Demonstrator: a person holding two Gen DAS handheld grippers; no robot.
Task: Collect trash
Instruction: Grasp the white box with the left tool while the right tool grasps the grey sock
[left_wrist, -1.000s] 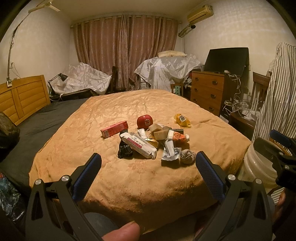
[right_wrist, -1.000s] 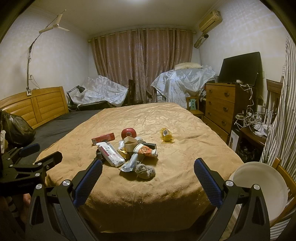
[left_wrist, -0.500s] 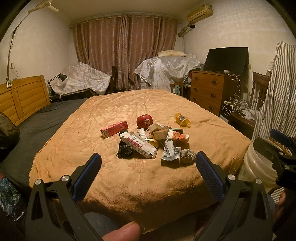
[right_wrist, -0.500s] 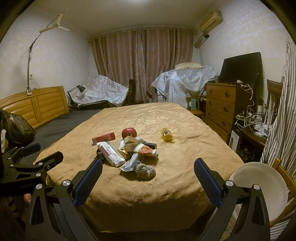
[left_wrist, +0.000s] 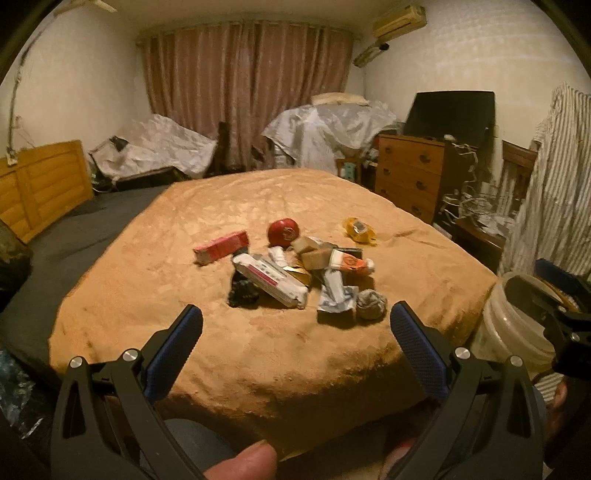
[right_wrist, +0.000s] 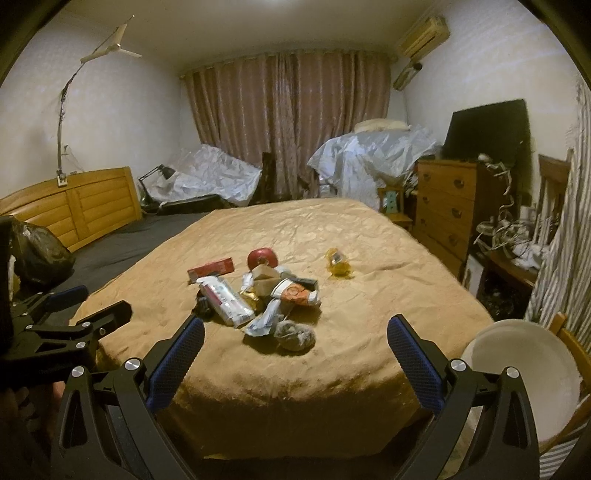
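Note:
A heap of trash (left_wrist: 295, 275) (right_wrist: 258, 295) lies mid-bed on the tan blanket: a red box (left_wrist: 221, 246), a red round lid (left_wrist: 283, 229), a white wrapper pack (left_wrist: 271, 280), a grey crumpled wad (left_wrist: 370, 303) (right_wrist: 294, 334) and a yellow wrapper (left_wrist: 359, 229) (right_wrist: 337, 260) apart to the right. My left gripper (left_wrist: 295, 328) is open, short of the heap, holding nothing. My right gripper (right_wrist: 295, 339) is open too, near the foot of the bed. A white bucket (right_wrist: 524, 373) (left_wrist: 513, 325) stands at the bed's right corner.
A wooden dresser (right_wrist: 443, 203) with a dark screen on it stands on the right, with tangled cables (right_wrist: 506, 229) beside it. Striped cloth (left_wrist: 554, 177) hangs at the far right. A black bag (right_wrist: 37, 251) sits on the left by the headboard (right_wrist: 85, 206). Covered furniture lines the curtain wall.
The left wrist view has shifted slightly, with the heap a little lower and nearer. Both grippers stay open and nothing on the bed has moved.

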